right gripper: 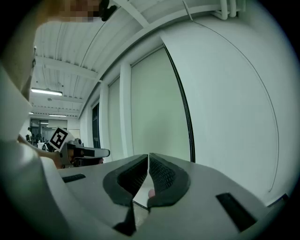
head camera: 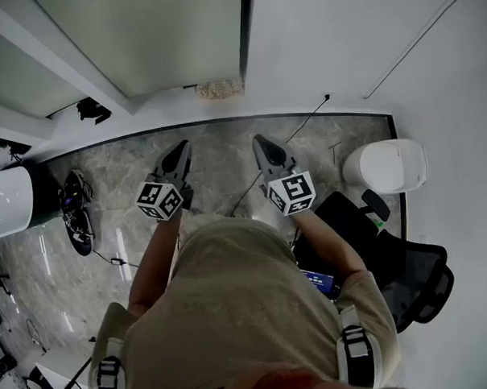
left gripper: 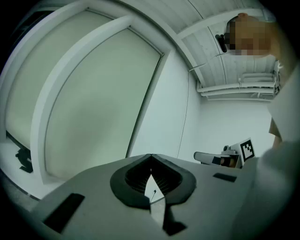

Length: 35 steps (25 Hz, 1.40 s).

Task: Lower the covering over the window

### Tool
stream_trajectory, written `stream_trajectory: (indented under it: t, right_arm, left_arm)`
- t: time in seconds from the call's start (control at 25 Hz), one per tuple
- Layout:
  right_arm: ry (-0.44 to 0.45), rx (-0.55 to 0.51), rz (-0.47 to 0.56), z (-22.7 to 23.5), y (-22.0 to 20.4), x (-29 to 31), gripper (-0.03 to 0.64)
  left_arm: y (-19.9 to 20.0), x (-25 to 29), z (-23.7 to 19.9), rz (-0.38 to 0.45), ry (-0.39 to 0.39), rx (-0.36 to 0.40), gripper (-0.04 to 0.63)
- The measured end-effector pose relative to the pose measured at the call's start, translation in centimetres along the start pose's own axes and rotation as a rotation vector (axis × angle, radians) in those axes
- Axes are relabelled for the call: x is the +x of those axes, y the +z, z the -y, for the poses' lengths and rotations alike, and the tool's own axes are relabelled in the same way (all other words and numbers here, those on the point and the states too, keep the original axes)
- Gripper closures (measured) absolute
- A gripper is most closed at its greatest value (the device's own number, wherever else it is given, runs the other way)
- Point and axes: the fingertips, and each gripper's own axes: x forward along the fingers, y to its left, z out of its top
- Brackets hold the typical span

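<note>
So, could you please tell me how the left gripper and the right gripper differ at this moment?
In the head view, the left gripper slants toward the picture's right, while the right gripper slants toward its left. The left gripper's cube bears a different marker pattern from the right gripper's cube. Both grippers are shut with nothing between their jaws, held level, and point toward the window.

Grey marbled floor [head camera: 218,154]: white rounded container [head camera: 387,166] at its right edge, black office chair [head camera: 412,279] just beside it, tangled cables [head camera: 77,211] at the left.
</note>
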Motion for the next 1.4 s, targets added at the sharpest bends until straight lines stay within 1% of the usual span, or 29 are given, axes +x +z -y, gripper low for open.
stream_trajectory:
  t: [0.36,0.48,0.56,0.68,0.92,1.08,1.4]
  right_arm:
    - [-0.001,0.021,0.003,1.0,0.3,-0.2,0.600]
    - [0.044,0.066,0.013,0.3,0.6,-0.2,0.598]
    - [0.060,0.077,0.021,-0.1,0.8,-0.4,0.588]
    - [0.051,0.067,0.032,0.5,0.8,-1.2,0.586]
    - [0.031,0.087,0.023,1.4,0.0,-1.4,0.586]
    - [0.027,0.085,0.014,1.6,-0.3,-0.5,0.586]
    - [-0.009,0.090,0.000,2.2,0.1,4.2,0.586]
  left_arm:
    - [0.4,1.1,0.3,-0.008,-0.003,0.011,0.578]
    - [0.5,1.3,0.3,-0.009,-0.009,0.011,0.578]
    - [0.3,1.3,0.6,-0.012,-0.014,0.011,0.578]
    - [-0.2,1.8,1.3,-0.017,-0.023,0.011,0.578]
    - [-1.0,2.3,1.8,-0.025,-0.033,0.004,0.577]
    - [-1.4,2.8,0.7,-0.035,-0.029,-0.010,0.577]
    - [-0.2,5.1,-4.2,-0.053,-0.051,-0.035,0.578]
